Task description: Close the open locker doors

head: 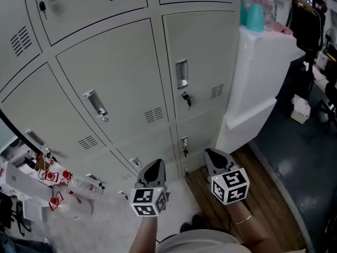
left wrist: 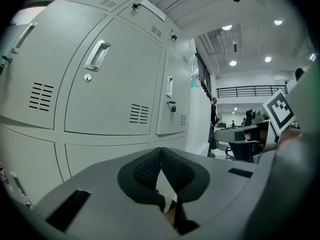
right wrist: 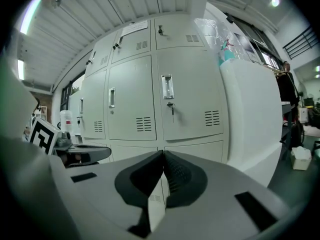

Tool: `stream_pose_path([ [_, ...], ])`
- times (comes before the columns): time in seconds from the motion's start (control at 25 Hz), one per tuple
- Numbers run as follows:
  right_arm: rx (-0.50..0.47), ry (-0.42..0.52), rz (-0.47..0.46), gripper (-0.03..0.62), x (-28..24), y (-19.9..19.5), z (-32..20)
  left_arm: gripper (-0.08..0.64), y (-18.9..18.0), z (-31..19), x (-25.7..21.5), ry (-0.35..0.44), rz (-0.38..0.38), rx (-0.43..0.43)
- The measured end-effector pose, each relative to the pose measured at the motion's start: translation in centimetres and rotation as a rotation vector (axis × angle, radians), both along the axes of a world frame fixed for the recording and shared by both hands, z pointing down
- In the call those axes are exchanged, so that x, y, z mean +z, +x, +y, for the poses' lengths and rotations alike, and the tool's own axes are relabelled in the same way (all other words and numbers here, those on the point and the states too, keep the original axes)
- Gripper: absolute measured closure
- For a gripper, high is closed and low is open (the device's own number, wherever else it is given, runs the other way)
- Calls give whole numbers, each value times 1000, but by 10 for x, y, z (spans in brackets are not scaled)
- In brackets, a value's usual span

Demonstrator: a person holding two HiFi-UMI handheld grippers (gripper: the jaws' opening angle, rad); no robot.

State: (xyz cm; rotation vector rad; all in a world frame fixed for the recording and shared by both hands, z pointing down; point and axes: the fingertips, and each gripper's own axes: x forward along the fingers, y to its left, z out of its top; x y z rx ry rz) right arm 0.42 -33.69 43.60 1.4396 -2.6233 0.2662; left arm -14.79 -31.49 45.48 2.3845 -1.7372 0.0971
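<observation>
A wall of grey locker doors [head: 121, 78] fills the head view, and every door seen there lies flush with its frame. One door carries a key in its lock [head: 185, 98]. My left gripper [head: 154, 166] and right gripper [head: 214, 155] hang side by side below the lockers, apart from them, both shut and holding nothing. In the left gripper view the closed tips [left wrist: 161, 150] point at the grey doors [left wrist: 115, 79]. From the right gripper view the jaws [right wrist: 163, 153] meet in front of a door with a handle and key [right wrist: 168, 89].
A white cabinet [head: 258, 78] stands right of the lockers with a teal spray bottle [head: 255, 12] on top. Beneath me runs a wooden floor strip [head: 258, 188], then dark floor. Clutter with red tags [head: 52, 183] lies at lower left. People and desks show far off in the left gripper view.
</observation>
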Motion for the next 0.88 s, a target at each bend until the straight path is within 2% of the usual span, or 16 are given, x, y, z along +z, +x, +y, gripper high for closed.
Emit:
stream_pose_path([
  [0.32,18,-48,1,601,17,15,26,540,6,9,6,-12,3,6],
  [0.88,11,-48,20,598,24,20,37,540,4,23,6,-15,-6,-6],
])
